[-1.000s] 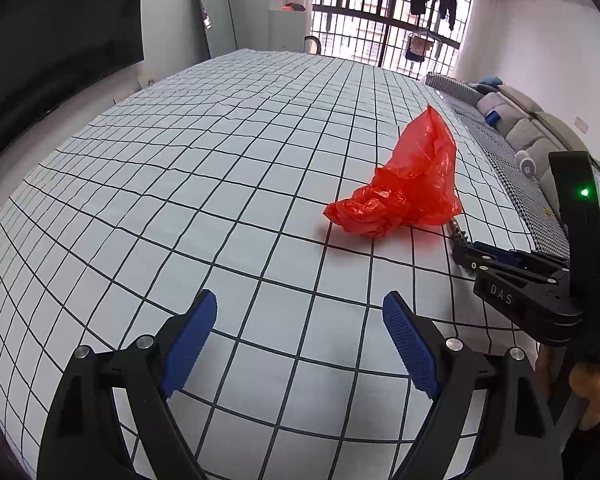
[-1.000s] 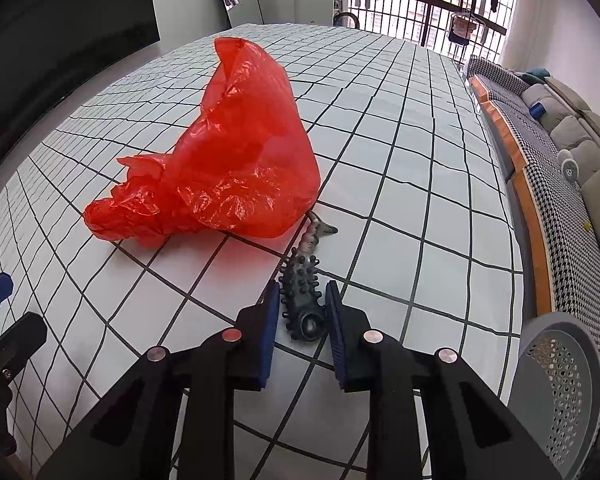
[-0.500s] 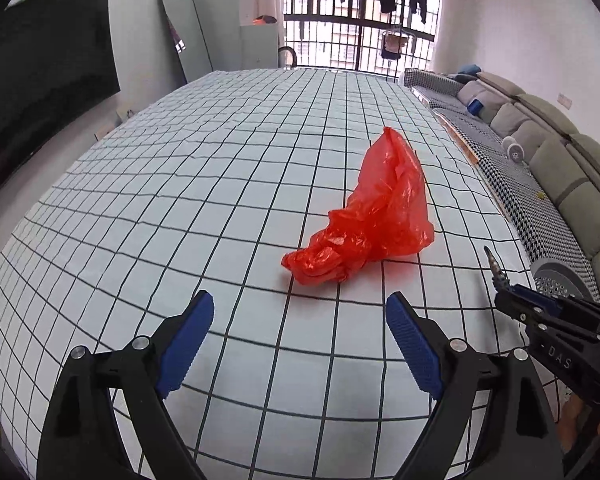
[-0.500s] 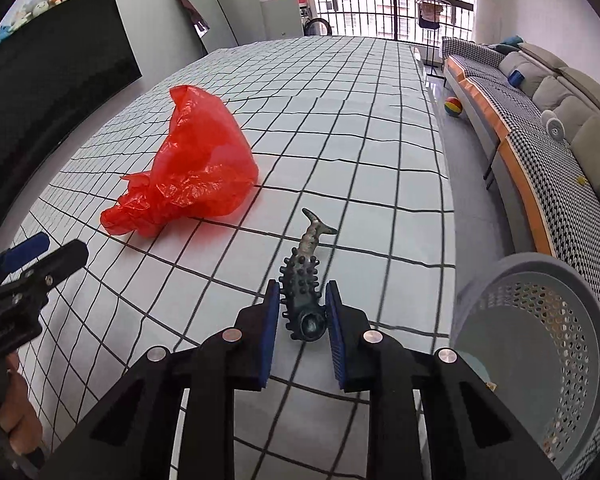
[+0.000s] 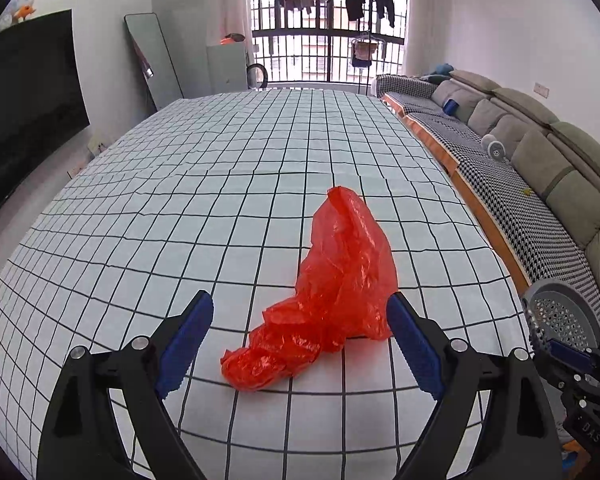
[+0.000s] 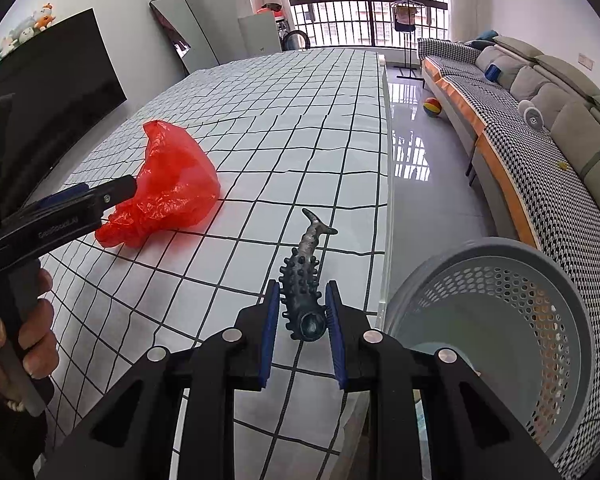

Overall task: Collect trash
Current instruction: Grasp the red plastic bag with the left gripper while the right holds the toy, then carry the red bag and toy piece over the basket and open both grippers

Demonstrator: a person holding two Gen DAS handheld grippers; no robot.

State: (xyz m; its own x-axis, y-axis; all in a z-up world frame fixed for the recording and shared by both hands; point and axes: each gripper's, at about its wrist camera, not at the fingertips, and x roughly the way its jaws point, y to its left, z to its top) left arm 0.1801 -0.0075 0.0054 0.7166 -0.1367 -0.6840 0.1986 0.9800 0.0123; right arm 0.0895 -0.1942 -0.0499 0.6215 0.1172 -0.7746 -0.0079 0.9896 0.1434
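Red bag: crumpled on checked tablecloth.
Left gripper: spread wide, empty.
Right gripper: pinching spiky grey fish toy, beside grey basket.

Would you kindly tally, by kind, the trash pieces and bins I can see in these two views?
Red plastic bag: 1, lying on the checked table
Spiky grey fish toy: 1, clamped in the right tongs
Grey perforated basket: 1, beside the table
Total: 3
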